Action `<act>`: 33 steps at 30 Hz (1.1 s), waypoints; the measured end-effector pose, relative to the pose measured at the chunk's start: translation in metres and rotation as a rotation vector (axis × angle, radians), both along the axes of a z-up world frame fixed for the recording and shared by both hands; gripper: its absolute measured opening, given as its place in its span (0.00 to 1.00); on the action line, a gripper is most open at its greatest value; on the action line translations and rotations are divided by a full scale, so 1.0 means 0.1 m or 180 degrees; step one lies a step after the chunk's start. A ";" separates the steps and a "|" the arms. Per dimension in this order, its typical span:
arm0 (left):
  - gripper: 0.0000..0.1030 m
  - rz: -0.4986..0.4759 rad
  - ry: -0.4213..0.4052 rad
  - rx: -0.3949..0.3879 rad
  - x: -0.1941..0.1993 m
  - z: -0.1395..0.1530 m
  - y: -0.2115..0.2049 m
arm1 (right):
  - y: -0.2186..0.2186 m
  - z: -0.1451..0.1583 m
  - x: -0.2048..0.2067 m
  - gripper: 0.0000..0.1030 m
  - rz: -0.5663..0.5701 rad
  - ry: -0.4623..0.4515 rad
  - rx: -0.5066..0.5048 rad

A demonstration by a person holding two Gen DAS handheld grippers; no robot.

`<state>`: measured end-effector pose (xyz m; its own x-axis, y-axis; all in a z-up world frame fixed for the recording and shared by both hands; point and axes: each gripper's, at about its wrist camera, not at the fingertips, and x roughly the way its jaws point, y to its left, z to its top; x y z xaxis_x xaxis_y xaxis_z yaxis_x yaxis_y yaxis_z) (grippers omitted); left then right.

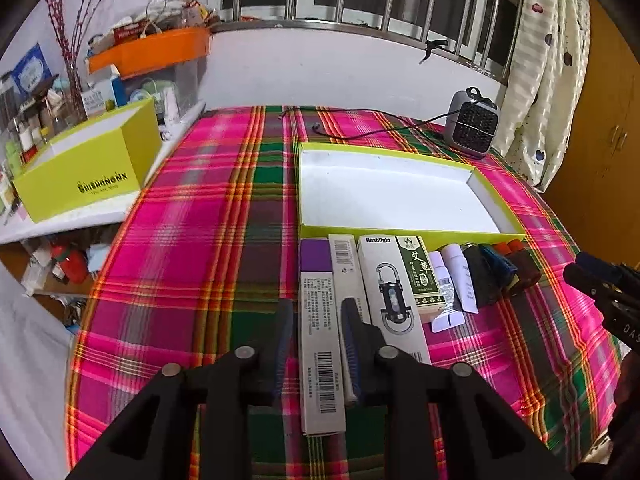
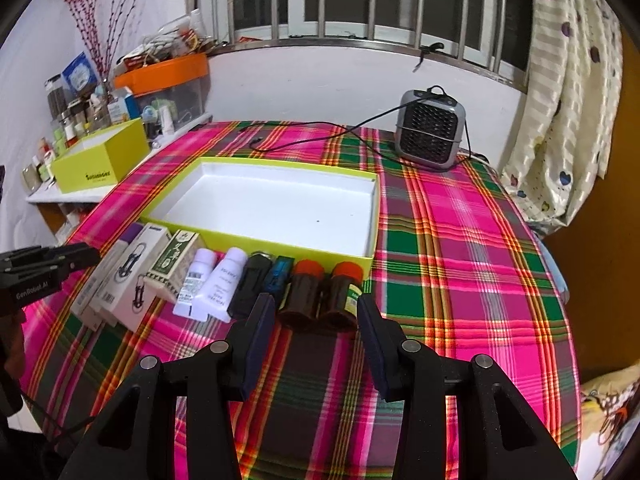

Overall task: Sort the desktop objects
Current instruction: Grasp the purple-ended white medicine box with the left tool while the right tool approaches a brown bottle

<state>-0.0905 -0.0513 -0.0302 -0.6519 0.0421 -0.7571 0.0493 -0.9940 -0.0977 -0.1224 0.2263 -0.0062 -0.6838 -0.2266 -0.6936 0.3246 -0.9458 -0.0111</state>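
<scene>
A shallow yellow-green tray (image 1: pixel 498 236) (image 2: pixel 264 242) with a white inside lies on the plaid tablecloth. Along its near side runs a row of items. These are a purple-and-white long box (image 1: pixel 320 320), a white barcode box (image 1: pixel 344 264), a flashlight box (image 1: pixel 390 292) (image 2: pixel 132 280), a green herbal box (image 1: pixel 422 272), two white tubes (image 2: pixel 218 284), a black item (image 2: pixel 252 280), a blue item (image 2: pixel 280 276) and two brown bottles with orange caps (image 2: pixel 304 292). My left gripper (image 1: pixel 318 304) is open, its fingers astride the purple-and-white box. My right gripper (image 2: pixel 315 298) is open just in front of the two brown bottles.
A small grey heater (image 1: pixel 474 120) (image 2: pixel 430 132) with a black cable (image 2: pixel 320 128) stands at the table's back right. A deep yellow-green box (image 1: pixel 88 164) sits on a cluttered side shelf to the left. A curtain (image 2: pixel 560 100) hangs on the right, past the table edge.
</scene>
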 end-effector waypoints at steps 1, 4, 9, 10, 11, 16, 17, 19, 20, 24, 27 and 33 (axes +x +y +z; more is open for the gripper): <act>0.28 0.0002 -0.0019 0.0016 -0.02 -0.02 -0.01 | 0.01 -0.01 -0.02 0.43 -0.0009 -0.0007 -0.0013; 0.29 -0.0022 -0.0093 0.0098 -0.08 -0.08 -0.02 | 0.03 -0.03 -0.06 0.43 -0.0037 -0.0041 -0.0046; 0.29 0.0000 -0.0184 0.0102 -0.14 -0.16 -0.04 | 0.09 -0.07 -0.13 0.43 -0.0097 -0.0072 -0.0084; 0.29 0.0008 -0.0199 0.0085 -0.15 -0.17 -0.04 | 0.09 -0.08 -0.14 0.43 -0.0104 -0.0076 -0.0080; 0.29 0.0008 -0.0187 0.0085 -0.15 -0.17 -0.05 | 0.10 -0.09 -0.15 0.43 -0.0113 -0.0084 -0.0074; 0.29 0.0009 -0.0199 0.0109 -0.16 -0.18 -0.08 | 0.11 -0.11 -0.20 0.43 -0.0140 -0.0106 -0.0079; 0.28 0.0008 -0.0197 0.0106 -0.16 -0.18 -0.08 | 0.12 -0.12 -0.22 0.43 -0.0149 -0.0115 -0.0087; 0.25 -0.0001 -0.0208 0.0105 -0.16 -0.18 -0.08 | 0.13 -0.13 -0.24 0.43 -0.0167 -0.0126 -0.0093; 0.25 -0.0003 -0.0225 0.0122 -0.17 -0.20 -0.08 | 0.14 -0.14 -0.24 0.43 -0.0173 -0.0129 -0.0097; 0.22 0.0007 -0.0270 0.0172 -0.19 -0.24 -0.09 | 0.17 -0.17 -0.28 0.43 -0.0205 -0.0170 -0.0127; 0.22 -0.0003 -0.0253 0.0132 -0.19 -0.25 -0.09 | 0.19 -0.20 -0.32 0.43 -0.0239 -0.0201 -0.0144; 0.22 -0.0003 -0.0214 0.0057 -0.20 -0.23 -0.08 | 0.23 -0.30 -0.42 0.43 -0.0277 -0.0328 -0.0210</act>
<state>-0.1107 -0.0590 -0.0532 -0.5996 0.0567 -0.7983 0.0555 -0.9921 -0.1121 -0.1640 0.2496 -0.0366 -0.6287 -0.2170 -0.7467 0.2375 -0.9680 0.0813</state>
